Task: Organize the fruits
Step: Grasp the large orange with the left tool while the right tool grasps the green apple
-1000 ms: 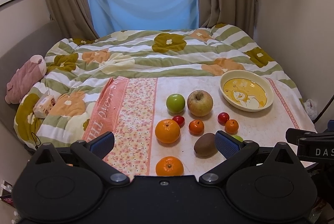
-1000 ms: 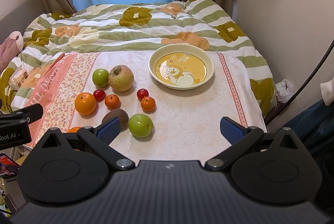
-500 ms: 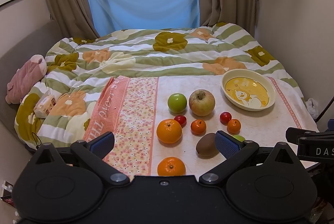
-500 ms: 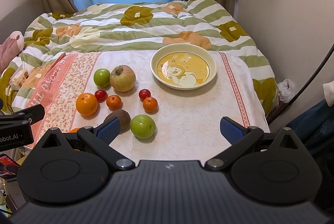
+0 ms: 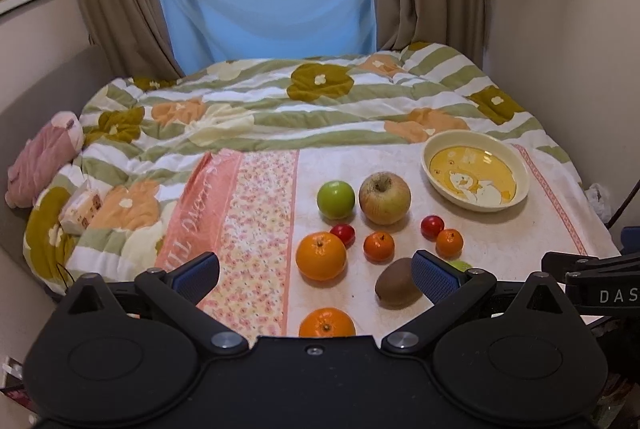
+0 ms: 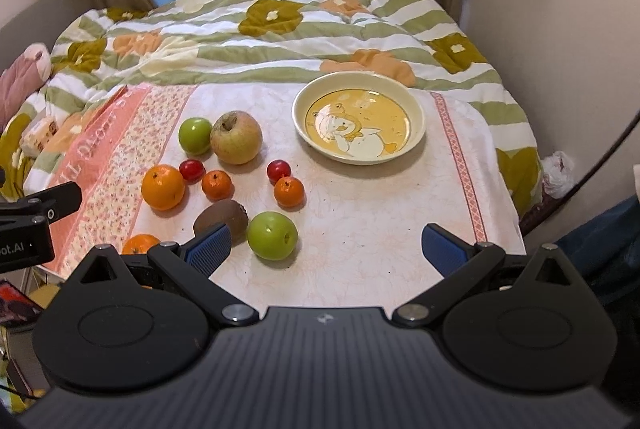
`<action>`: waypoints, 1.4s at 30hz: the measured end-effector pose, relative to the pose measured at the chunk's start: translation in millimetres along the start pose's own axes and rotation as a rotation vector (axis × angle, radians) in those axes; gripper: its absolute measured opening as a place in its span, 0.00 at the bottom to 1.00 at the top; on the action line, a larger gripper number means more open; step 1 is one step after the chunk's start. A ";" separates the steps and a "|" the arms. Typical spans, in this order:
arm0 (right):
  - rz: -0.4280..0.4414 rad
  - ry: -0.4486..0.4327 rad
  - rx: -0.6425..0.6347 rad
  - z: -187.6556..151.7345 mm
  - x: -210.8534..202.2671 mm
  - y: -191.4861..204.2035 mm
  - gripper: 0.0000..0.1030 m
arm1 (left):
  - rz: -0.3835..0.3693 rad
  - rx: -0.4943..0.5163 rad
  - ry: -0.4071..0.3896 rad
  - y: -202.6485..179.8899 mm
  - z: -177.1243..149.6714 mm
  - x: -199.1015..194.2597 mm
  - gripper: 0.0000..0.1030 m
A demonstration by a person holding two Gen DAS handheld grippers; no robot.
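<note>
Fruits lie on a cloth on the bed: a big pale apple (image 6: 236,137), a green apple (image 6: 195,135) beside it, a second green apple (image 6: 272,235) nearest me, a kiwi (image 6: 222,217), a large orange (image 6: 163,187), small oranges (image 6: 289,191), red cherry tomatoes (image 6: 279,169). An empty yellow bowl (image 6: 416,117) with a duck picture sits at the back right. My right gripper (image 6: 326,249) is open and empty, just short of the near green apple. My left gripper (image 5: 316,271) is open and empty, over the near oranges (image 5: 321,255) and kiwi (image 5: 398,287).
The floral cloth (image 6: 380,229) covers a striped quilt (image 6: 280,37). A pink plush (image 5: 44,157) and a tissue pack (image 5: 82,209) lie at the left. The wall is close on the right. A cable (image 6: 592,173) hangs off the bed's right edge.
Both grippers have moved forward a little toward the fruits; the right one has come closer to the near green apple. Both stay open. No fruit has moved.
</note>
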State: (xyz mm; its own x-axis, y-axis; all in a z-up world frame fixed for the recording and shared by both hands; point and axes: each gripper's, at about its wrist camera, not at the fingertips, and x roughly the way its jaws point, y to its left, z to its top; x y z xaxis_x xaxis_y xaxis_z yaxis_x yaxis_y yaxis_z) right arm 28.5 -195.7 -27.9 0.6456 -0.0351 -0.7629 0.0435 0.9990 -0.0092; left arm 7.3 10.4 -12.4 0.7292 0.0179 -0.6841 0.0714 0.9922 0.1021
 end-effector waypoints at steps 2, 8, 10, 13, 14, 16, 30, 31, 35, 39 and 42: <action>0.015 0.015 -0.014 0.4 8.9 -2.1 1.00 | -0.011 -0.013 0.009 -0.6 -4.8 5.7 1.00; 0.074 0.056 -0.059 -0.3 39.5 -4.2 1.00 | 0.016 -0.031 0.057 -6.5 -24.0 32.8 1.00; 0.094 0.067 -0.084 -0.6 51.5 -3.6 1.00 | 0.022 -0.044 0.075 -9.0 -30.0 43.0 1.00; 0.128 0.082 -0.127 -0.9 71.9 -0.3 1.00 | 0.031 -0.065 0.101 -12.9 -38.0 62.7 0.98; 0.139 0.088 -0.144 -1.9 79.7 1.6 1.00 | 0.036 -0.071 0.108 -14.3 -40.3 68.5 0.98; 0.164 0.096 -0.176 -3.6 93.5 4.9 1.00 | 0.048 -0.088 0.120 -16.3 -45.6 80.2 0.98; 0.311 0.194 -0.263 -6.1 165.3 12.7 0.95 | 0.115 -0.144 0.226 -29.5 -72.5 134.9 0.80; 0.317 0.195 -0.268 -6.0 167.2 13.8 0.94 | 0.123 -0.147 0.230 -29.9 -73.5 137.1 0.79; 0.330 0.200 -0.293 -5.4 175.2 17.7 0.92 | 0.136 -0.171 0.237 -30.1 -76.2 143.7 0.74; 0.341 0.197 -0.303 -2.8 179.4 18.6 0.92 | 0.169 -0.171 0.244 -31.2 -76.7 148.5 0.63; 0.344 0.197 -0.306 -1.8 183.4 19.1 0.89 | 0.158 -0.194 0.232 -27.5 -77.9 148.0 0.63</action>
State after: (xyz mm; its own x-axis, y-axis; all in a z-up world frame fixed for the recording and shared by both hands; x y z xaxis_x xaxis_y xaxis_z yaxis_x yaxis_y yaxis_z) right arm 146.3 -183.0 -169.2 0.4261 0.2737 -0.8623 -0.3909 0.9153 0.0974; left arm 60.2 -4.5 -172.8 0.5453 0.1784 -0.8190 -0.1765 0.9796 0.0959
